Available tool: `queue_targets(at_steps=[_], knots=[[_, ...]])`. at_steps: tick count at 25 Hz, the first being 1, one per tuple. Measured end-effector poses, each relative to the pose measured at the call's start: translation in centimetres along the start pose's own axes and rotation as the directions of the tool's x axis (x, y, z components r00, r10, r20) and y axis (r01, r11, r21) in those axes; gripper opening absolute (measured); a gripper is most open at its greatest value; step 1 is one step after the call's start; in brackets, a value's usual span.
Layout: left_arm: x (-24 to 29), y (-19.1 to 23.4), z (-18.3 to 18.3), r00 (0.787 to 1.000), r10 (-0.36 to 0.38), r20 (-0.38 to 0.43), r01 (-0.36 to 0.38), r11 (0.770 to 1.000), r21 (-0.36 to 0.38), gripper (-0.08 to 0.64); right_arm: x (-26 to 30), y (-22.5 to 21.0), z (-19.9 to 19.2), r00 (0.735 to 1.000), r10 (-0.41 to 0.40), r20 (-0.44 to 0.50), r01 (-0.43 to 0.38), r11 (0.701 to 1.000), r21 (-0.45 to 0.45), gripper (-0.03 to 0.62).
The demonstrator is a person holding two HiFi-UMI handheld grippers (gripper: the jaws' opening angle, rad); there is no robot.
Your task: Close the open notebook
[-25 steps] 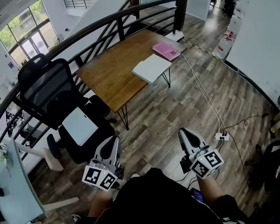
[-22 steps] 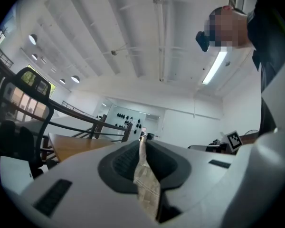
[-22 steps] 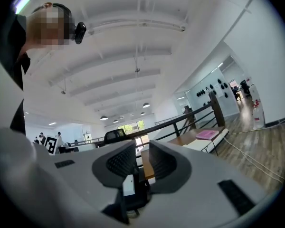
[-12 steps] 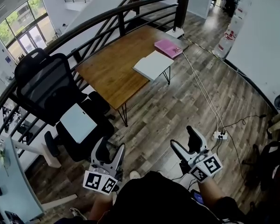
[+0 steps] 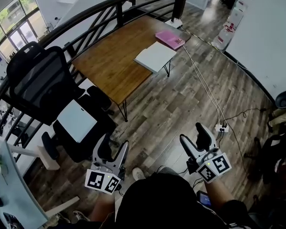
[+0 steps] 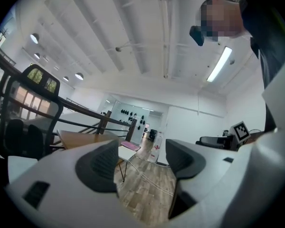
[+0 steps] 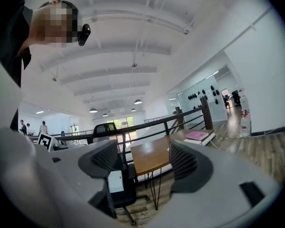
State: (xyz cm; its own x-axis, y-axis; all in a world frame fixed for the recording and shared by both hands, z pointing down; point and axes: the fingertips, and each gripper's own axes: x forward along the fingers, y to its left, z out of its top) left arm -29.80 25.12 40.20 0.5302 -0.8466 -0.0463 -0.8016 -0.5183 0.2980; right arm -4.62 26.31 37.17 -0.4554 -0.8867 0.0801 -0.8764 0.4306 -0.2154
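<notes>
The open white notebook [image 5: 155,56] lies at the right end of the wooden table [image 5: 109,70], far ahead of me, with a pink book [image 5: 169,39] just beyond it. Both grippers are held low, close to my body, well short of the table. My left gripper [image 5: 112,150] is open and empty; between its jaws in the left gripper view [image 6: 142,158] I see only floor and the distant table. My right gripper [image 5: 193,134] is open with its jaws closing slightly, nothing between them; in the right gripper view [image 7: 143,163] it faces the table [image 7: 149,156] and pink book [image 7: 197,135].
A black office chair [image 5: 38,85] with a white pad [image 5: 76,120] on its seat stands left of the table. A dark curved railing [image 5: 86,23] runs behind the table. Cables and a power strip [image 5: 222,127] lie on the wood floor at right.
Both grippers went from shut to open. The left one sank a little toward the bottom of the head view; the right one shifted slightly.
</notes>
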Motion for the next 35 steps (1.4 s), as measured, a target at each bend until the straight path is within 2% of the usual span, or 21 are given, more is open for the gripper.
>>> queue_targets(at_steps=[4,7,11,17,22,25,31,35], knots=[[0.2,0.7,-0.4,1.0,-0.002,-0.008,0.002,1.0,-0.027,0.304,-0.5,-0.1,0.1,0.999,-0.04,0.004,0.04,0.999,-0.024,0.324],[0.8,0.7,-0.6,1.0,-0.005,-0.017,0.004,1.0,-0.029,0.304,0.2,-1.3,0.3,0.999,-0.035,0.006,0.035,0.999,0.003,0.308],[2.8,0.6,-0.1,1.0,0.001,-0.025,-0.001,1.0,0.015,0.304,2.9,-2.8,0.9,1.0,0.008,0.03,-0.009,1.0,0.03,0.304],[6.5,-0.4,1.5,0.998,0.064,0.013,-0.064,0.997,0.046,0.304,6.3,-6.5,2.2,0.994,0.103,0.041,-0.105,0.993,0.049,0.296],[10.8,-1.2,1.5,0.997,0.083,0.008,-0.083,0.994,0.071,0.304,8.3,-11.0,4.3,0.983,0.14,0.118,-0.15,0.985,0.08,0.29],[13.8,-2.5,0.9,0.996,0.091,0.0,-0.091,0.994,0.068,0.304,7.3,-14.5,5.0,0.982,0.125,0.138,-0.137,0.987,0.08,0.288],[20.0,-5.8,-0.4,0.996,0.085,-0.017,-0.084,0.995,0.05,0.304,3.3,-22.1,5.9,0.985,0.034,0.171,-0.055,0.991,0.123,0.275],[23.5,-7.2,-1.6,0.995,0.08,-0.054,-0.078,0.996,0.04,0.302,2.3,-25.4,5.6,0.985,0.005,0.17,-0.029,0.99,0.141,0.27]])
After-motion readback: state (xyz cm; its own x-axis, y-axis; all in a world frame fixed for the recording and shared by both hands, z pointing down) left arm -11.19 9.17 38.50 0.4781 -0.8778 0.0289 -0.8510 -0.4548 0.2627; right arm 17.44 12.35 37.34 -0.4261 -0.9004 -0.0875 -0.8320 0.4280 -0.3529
